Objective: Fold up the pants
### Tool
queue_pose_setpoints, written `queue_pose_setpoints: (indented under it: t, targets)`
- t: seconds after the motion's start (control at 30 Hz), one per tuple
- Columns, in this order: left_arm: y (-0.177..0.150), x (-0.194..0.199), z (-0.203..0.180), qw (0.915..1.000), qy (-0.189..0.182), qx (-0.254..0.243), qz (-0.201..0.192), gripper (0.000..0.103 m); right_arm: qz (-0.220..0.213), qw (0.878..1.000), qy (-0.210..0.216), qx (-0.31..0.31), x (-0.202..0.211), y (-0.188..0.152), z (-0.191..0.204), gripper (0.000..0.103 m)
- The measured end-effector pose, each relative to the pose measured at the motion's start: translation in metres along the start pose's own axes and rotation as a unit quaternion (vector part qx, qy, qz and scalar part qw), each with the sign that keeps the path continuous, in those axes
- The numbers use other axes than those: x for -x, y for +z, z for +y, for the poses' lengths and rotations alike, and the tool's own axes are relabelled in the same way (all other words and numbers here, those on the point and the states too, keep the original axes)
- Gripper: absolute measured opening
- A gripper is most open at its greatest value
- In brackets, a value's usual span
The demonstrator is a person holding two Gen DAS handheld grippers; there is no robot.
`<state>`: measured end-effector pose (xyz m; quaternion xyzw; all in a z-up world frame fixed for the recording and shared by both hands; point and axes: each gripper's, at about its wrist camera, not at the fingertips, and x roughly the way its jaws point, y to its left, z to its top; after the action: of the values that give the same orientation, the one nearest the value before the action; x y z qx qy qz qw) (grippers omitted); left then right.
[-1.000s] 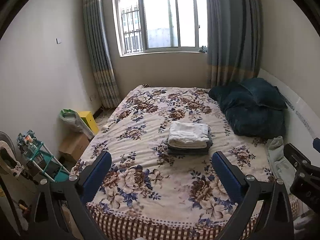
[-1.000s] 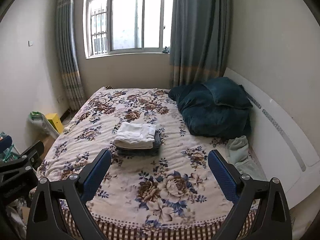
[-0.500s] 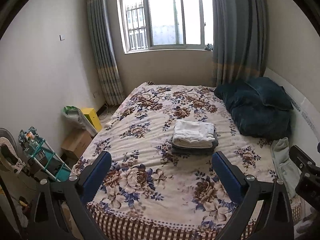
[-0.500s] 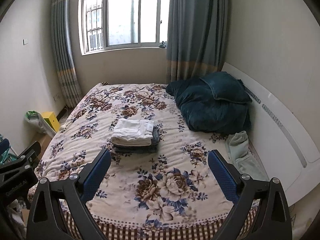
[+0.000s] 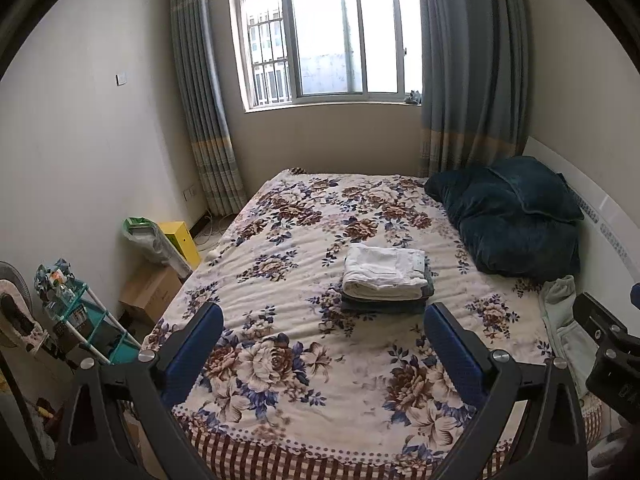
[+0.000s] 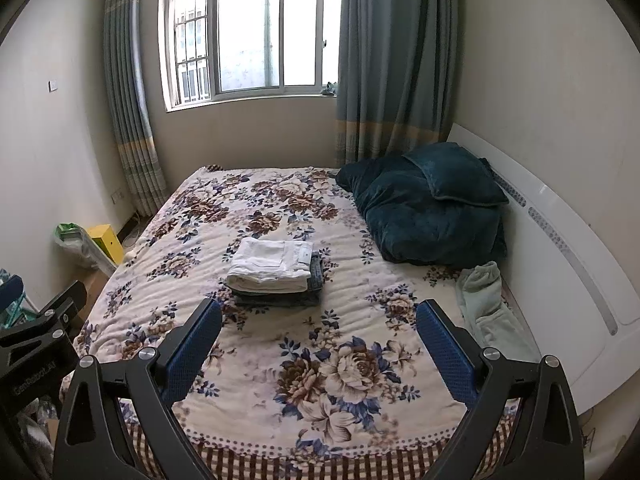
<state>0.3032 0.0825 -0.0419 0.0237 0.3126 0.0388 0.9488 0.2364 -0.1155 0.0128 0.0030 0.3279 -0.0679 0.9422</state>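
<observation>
Fingers wide on both: left gripper (image 5: 320, 344) and right gripper (image 6: 318, 338) hold nothing, blue pads well apart, hovering over the near edge of the bed (image 5: 280, 380).

Ahead of the fingers, mid-bed, a folded stack: white pants (image 5: 384, 272) on top of darker folded garments (image 5: 384, 304). In the right wrist view the white pants (image 6: 272, 266) sit ahead and slightly left of centre, squared up, edges roughly aligned.

Judgement: this stack looks done. Likely next item is the pale green garment (image 6: 484, 304), crumpled beyond the right finger, against the headboard (image 6: 560, 248). To do it well: take the waistband with both pairs of fingers, drag it to the bare floral patch just ahead, spread flat before any fold. Don't snag the bedspread.

Outward: dark teal quilt and pillow (image 6: 432, 204) far right, window (image 5: 332, 40) and curtains behind, boxes and a rack (image 5: 80, 312) on the floor left.
</observation>
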Motion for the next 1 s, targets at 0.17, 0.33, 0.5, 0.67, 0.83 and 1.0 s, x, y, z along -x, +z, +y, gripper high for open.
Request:
queue_pose_setpoints:
  t: [0.17,0.33,0.5,0.67,0.83,1.0]
  targets:
    - [0.0012,-0.0009,-0.0005,1.0,-0.001,-0.001,0.0,0.103,0.0,1.0,0.001,-0.001,0.0006,-0.0014,0.0017,0.1]
    - [0.0016,-0.0016,-0.0009,1.0,-0.002,-0.001,0.0,0.103,0.0,1.0,0.001,0.0,-0.0002,0.0002,0.0008,0.1]
    - [0.0025,-0.0023,-0.0005,1.0,-0.004,-0.001,0.0,0.103,0.0,1.0,0.0,0.0,0.0003,-0.0006,0.0012,0.1]
    - [0.0033,-0.0033,-0.0024,1.0,-0.004,0.0,0.002,0.103,0.003,1.0,0.002,0.0,-0.0003,-0.0009,0.0007,0.1]
    - [0.0034,-0.0027,-0.0065,1.0,-0.003,0.0,0.002,0.103,0.005,1.0,0.005,0.003,-0.0024,0.0006,0.0046,0.1]
    - [0.0029,-0.0026,-0.0095,1.0,0.001,0.002,0.0,0.103,0.005,1.0,0.009,0.003,-0.0026,0.0009,0.0066,0.1]
